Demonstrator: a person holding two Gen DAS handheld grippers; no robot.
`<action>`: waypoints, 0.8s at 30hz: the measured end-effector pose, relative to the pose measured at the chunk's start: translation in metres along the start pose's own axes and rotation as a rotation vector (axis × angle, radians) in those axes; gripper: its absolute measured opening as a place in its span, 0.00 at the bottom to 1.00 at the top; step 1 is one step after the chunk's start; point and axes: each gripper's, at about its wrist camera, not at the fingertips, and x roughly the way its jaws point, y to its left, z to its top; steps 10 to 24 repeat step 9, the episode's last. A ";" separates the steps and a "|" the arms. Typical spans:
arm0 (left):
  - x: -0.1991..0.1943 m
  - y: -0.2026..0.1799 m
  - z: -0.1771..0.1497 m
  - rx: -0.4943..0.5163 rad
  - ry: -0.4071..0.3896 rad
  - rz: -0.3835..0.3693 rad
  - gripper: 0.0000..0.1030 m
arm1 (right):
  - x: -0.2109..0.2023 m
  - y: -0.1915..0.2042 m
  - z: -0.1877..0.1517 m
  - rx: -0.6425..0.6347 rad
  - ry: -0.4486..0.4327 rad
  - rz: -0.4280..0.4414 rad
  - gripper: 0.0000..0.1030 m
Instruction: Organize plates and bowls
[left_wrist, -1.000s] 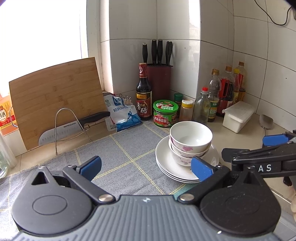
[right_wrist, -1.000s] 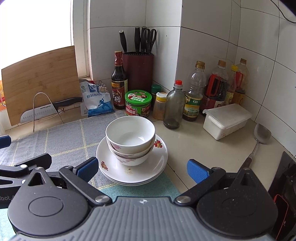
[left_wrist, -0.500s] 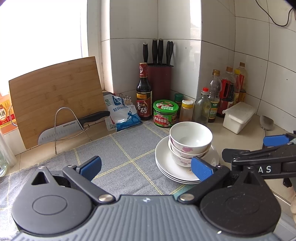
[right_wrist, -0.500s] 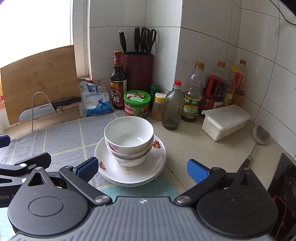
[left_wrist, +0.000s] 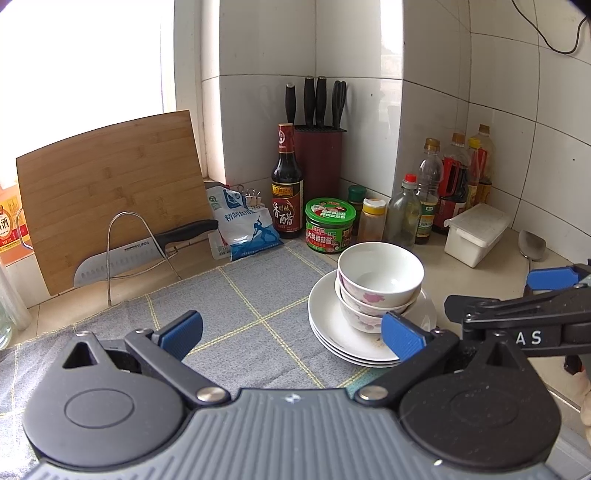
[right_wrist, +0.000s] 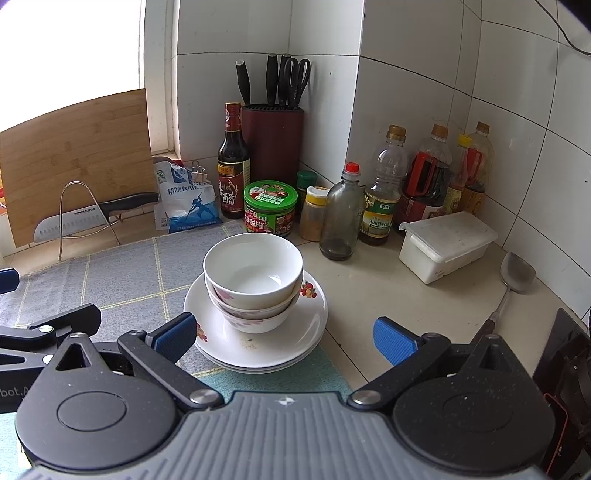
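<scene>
Both tools hover low over the bench (right_wrist: 376, 295), each with its blue-padded jaws spread wide and holding nothing. The left hand-held gripper (left_wrist: 291, 330) sits over the grey checked cloth (left_wrist: 236, 295), its right pad just in front of the dishes. The right hand-held gripper (right_wrist: 284, 338) faces the same pile head-on, the plates lying between its 2 pads in that view.

The pile itself: 2 bowls (right_wrist: 253, 277) nested one inside the other, white with pink flowers on the outside, standing upright on a stack of white plates (right_wrist: 306, 332) that looks 3 deep. The plates rest at the right edge of the cloth, partly over the bare bench.

Behind them, near the tiled corner, stand a green-lidded jar (right_wrist: 270, 206), a dark vinegar bottle (right_wrist: 232, 170) and a red knife block (right_wrist: 273, 144). To the left a bamboo cutting board (left_wrist: 107, 192) leans against the window ledge with a cleaver (left_wrist: 122, 258) on a wire rack in front of it. A white lidded box (right_wrist: 448, 243) and a metal spatula (right_wrist: 513, 280) lie off to the right.
</scene>
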 end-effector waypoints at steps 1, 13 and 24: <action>0.000 0.000 0.000 -0.001 0.001 -0.001 0.99 | 0.000 0.000 0.000 0.000 0.000 0.001 1.00; 0.003 -0.003 0.001 -0.003 0.003 -0.004 0.99 | 0.001 -0.003 0.000 -0.004 -0.002 -0.007 1.00; 0.003 -0.003 0.001 -0.003 0.003 -0.004 0.99 | 0.001 -0.003 0.000 -0.004 -0.002 -0.007 1.00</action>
